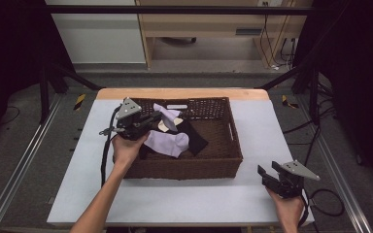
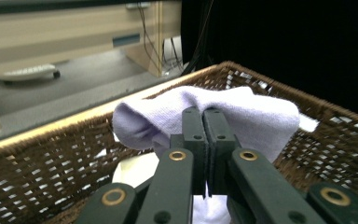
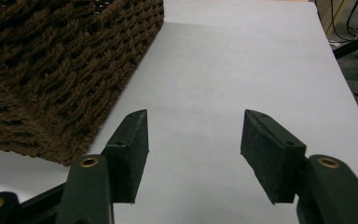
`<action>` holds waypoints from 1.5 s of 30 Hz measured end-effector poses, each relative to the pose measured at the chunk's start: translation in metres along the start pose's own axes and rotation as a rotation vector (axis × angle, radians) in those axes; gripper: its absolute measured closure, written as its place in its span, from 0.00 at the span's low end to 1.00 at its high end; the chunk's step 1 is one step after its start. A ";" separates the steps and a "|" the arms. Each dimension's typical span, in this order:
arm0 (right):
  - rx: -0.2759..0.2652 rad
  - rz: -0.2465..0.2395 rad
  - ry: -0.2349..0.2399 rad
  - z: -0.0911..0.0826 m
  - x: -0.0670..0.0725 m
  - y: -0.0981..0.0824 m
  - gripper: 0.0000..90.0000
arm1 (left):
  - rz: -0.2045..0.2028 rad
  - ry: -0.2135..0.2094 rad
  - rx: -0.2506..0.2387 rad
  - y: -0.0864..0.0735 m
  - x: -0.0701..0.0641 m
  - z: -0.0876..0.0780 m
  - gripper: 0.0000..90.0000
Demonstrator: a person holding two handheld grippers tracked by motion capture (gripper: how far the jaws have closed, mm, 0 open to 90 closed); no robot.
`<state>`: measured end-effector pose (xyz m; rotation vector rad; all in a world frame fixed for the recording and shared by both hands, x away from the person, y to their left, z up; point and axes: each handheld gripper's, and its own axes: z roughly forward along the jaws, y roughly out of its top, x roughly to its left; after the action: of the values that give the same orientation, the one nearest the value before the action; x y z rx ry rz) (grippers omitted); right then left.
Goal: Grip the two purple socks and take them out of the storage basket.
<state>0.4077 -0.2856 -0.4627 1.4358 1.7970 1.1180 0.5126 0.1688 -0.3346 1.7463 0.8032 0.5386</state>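
White tabletop point(image 1: 252, 194) underneath, bearing a brown wicker basket point(image 1: 223, 160) with socks heaped inside; largest among them a lavender sock point(image 1: 167, 142) lying flat across the basket floor, long axis running roughly left to right in the high view, beside a black sock point(image 1: 194, 138); a second lavender sock point(image 2: 261, 116) pinched at a fold and raised near the basket's left rim, draped to both sides of the grip, so no clear pointing end to name. Left tool point(image 1: 148, 120) clamped on that raised sock, jaws pressed together with cloth between; right tool point(image 3: 193, 154) idle over bare tabletop at the near right, jaws apart with nothing between. Best handling, as a judgement: lift straight up until the hanging ends clear the wicker wall; keep the pinch firm, no loosening mid-air; avoid dragging cloth across the weave, likely to snag; carry out slowly so the drape swings little.
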 end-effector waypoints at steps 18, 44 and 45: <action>0.001 -0.004 -0.011 -0.001 0.000 0.000 0.49 | 0.018 -0.062 -0.067 0.009 -0.024 -0.079 0.98; 0.003 -0.013 -0.014 -0.001 0.002 -0.001 0.49 | 0.061 -0.196 0.013 -0.054 -0.066 -0.135 0.98; 0.005 -0.011 -0.012 -0.001 0.003 -0.001 0.49 | 0.063 -0.198 0.020 -0.057 -0.067 -0.134 0.98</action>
<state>0.4055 -0.2835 -0.4625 1.4311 1.7986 1.0982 0.3592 0.2155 -0.3448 1.8158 0.6184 0.3929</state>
